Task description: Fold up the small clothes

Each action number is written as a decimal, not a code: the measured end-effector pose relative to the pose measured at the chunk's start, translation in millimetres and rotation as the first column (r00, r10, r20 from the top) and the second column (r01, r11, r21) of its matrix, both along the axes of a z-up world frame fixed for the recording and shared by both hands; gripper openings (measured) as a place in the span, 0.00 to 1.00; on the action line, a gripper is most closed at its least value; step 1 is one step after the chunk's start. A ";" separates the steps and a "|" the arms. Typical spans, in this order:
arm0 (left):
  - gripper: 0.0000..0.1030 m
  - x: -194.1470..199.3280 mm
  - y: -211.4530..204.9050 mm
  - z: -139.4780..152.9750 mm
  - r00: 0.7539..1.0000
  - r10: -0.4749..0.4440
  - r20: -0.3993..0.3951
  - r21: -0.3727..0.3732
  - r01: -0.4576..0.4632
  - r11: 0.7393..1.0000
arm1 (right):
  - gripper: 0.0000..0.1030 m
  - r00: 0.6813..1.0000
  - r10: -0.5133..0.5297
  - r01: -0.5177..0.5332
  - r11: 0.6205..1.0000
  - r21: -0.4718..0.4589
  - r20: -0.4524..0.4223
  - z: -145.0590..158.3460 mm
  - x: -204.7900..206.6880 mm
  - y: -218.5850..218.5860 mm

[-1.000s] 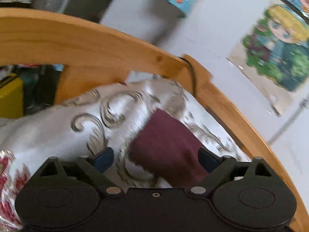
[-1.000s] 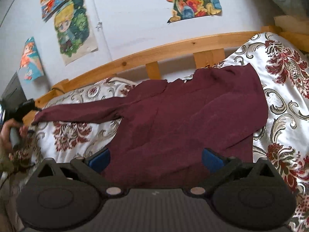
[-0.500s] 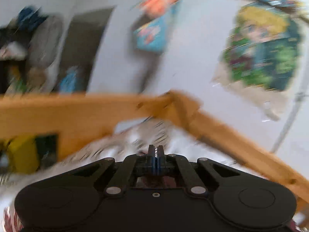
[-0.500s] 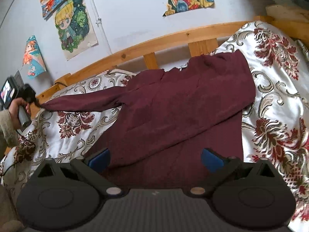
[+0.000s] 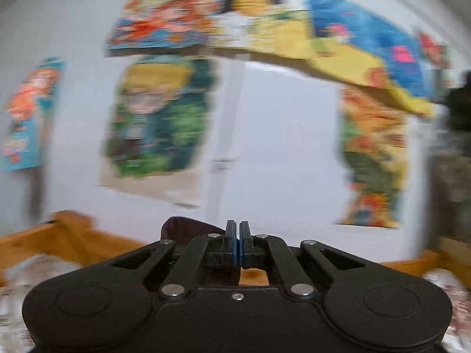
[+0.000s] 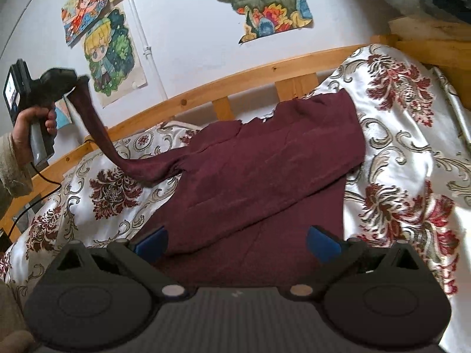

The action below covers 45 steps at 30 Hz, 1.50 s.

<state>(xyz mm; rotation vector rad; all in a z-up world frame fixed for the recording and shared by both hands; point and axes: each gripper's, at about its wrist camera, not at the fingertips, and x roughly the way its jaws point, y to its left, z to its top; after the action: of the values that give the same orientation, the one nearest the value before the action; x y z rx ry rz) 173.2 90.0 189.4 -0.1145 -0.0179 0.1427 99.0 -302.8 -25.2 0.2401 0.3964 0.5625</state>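
Motion-blurred left view, sharp daylit right

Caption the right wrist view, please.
Left hand-held gripper lifts a maroon top's sleeve off the bed.

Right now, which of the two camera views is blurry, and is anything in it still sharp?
Left wrist view: heavy motion blur smears the wall posters and wooden bed rail; only the left tool itself stays crisp, shut on the maroon sleeve. Right wrist view: sharp, evenly lit, the maroon top and floral bedspread clear, edges bowed by the fisheye.
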 end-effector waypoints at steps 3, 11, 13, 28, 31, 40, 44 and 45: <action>0.00 -3.2 -37.6 -7.2 0.988 -0.157 -0.007 0.004 0.157 0.988 | 1.00 1.000 -0.017 0.017 1.000 -0.005 0.001 0.1 -4.1 -7.0; 0.00 -14.8 -144.3 -65.2 0.826 -0.551 -0.121 -0.067 0.547 0.835 | 1.00 0.996 -0.093 0.092 0.995 -0.028 -0.016 -5.7 -7.7 -30.1; 0.00 -16.9 -167.6 -84.9 0.773 -0.614 -0.159 -0.090 0.608 0.789 | 1.00 0.992 -0.121 0.120 0.992 -0.039 -0.019 -7.0 -8.1 -36.6; 0.16 -24.0 -163.8 -174.0 0.680 -0.625 -0.384 -0.304 0.546 0.781 | 1.00 0.970 -0.227 0.219 0.971 -0.095 -0.086 -19.6 3.6 -61.6; 0.30 -27.5 -137.9 -174.6 0.704 -0.562 -0.434 -0.298 0.477 0.827 | 1.00 0.978 -0.176 0.166 0.981 -0.098 -0.110 -18.1 17.8 -43.1; 0.66 -43.3 -55.6 -188.3 0.815 -0.265 -0.516 -0.161 0.212 0.964 | 0.78 0.970 -0.025 0.015 0.999 -0.043 -0.244 -19.2 76.0 31.8; 0.66 -33.7 -29.0 -203.1 0.818 -0.236 -0.525 -0.205 0.147 0.968 | 0.52 0.949 -0.052 0.048 0.999 -0.020 -0.312 -27.2 104.9 50.9; 0.66 -29.0 -25.4 -205.7 0.811 -0.234 -0.537 -0.209 0.140 0.968 | 0.33 0.943 -0.057 0.056 0.998 -0.014 -0.328 -29.3 111.0 54.2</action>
<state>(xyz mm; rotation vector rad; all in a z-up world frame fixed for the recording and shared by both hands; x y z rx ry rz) 144.2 64.7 -16.3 -0.2321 0.5966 -0.0268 210.0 -248.7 -54.5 0.3421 0.7120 0.4647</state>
